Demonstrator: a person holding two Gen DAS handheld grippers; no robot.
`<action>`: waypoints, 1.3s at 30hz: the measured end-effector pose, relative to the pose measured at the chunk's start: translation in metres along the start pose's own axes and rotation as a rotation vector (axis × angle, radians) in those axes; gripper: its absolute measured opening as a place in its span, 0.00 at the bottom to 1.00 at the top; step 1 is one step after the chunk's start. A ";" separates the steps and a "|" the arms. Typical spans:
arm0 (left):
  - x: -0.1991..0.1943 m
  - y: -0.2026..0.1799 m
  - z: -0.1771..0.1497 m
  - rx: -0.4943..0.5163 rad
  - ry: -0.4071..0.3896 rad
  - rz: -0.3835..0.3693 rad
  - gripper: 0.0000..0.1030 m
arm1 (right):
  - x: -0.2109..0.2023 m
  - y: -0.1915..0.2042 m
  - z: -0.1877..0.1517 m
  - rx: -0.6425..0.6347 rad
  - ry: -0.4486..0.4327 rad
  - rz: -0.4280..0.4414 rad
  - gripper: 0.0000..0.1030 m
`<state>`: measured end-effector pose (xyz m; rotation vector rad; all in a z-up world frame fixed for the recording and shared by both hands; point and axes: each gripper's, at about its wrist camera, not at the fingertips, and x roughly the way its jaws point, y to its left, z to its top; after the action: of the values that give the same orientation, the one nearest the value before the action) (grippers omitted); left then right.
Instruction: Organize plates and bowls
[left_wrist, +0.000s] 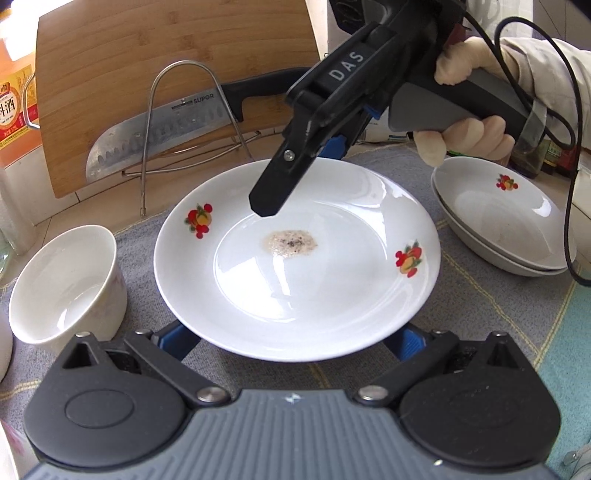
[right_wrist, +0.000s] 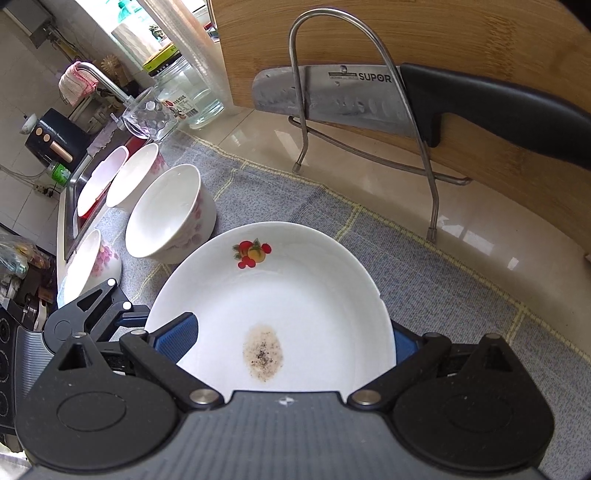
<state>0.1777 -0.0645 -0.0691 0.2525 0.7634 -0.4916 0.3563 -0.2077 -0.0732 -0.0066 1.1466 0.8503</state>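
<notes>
Left tool (left_wrist: 291, 341) under soiled plate (left_wrist: 332, 295), right tool (left_wrist: 295, 177) above

Glossy beige counter (right_wrist: 258, 147) catching daylight; grey cloth (right_wrist: 424, 288) spread over it; bamboo board (left_wrist: 147, 55) leaning behind; sink faucet (right_wrist: 107, 79) far left.

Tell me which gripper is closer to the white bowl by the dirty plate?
Left. The left gripper sits at the plate's near rim, beside the bowl; the right gripper reaches in from the plate's far side, away from it.
</notes>
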 end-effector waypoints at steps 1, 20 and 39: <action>-0.002 0.000 0.000 0.001 0.000 -0.002 0.99 | -0.001 0.002 -0.002 0.001 -0.002 0.001 1.00; -0.050 -0.012 -0.011 0.062 0.018 -0.062 0.99 | -0.027 0.045 -0.039 0.046 -0.048 -0.016 1.00; -0.064 -0.031 -0.008 0.180 0.032 -0.169 0.99 | -0.056 0.061 -0.087 0.157 -0.115 -0.079 1.00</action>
<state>0.1170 -0.0668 -0.0304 0.3659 0.7764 -0.7190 0.2434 -0.2343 -0.0430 0.1242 1.0954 0.6807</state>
